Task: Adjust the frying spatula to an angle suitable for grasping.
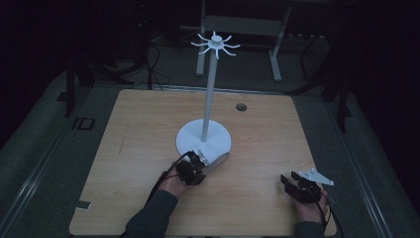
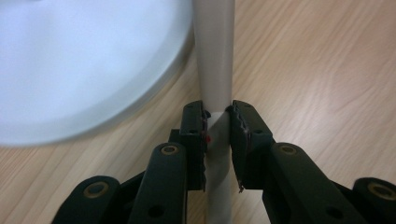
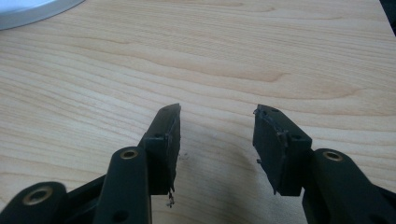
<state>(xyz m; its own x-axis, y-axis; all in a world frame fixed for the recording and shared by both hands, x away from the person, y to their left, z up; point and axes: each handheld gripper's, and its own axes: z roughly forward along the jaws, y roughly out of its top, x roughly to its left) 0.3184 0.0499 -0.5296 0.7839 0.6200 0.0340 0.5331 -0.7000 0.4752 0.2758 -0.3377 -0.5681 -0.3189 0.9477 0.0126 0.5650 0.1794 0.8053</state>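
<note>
Desk (image 1: 148, 148) of pale wood carries one white stand (image 1: 203, 139): round base, tall pole, one ring of hooks (image 1: 216, 44) on top. One grey rod (image 2: 215, 70) lies beside the base, and the left gripper (image 2: 218, 116) has its two fingers (image 2: 194, 130) closed tight on it. The right gripper (image 3: 217, 126) sits well apart, its two fingers (image 3: 166, 140) spread wide with bare wood between them.
</note>
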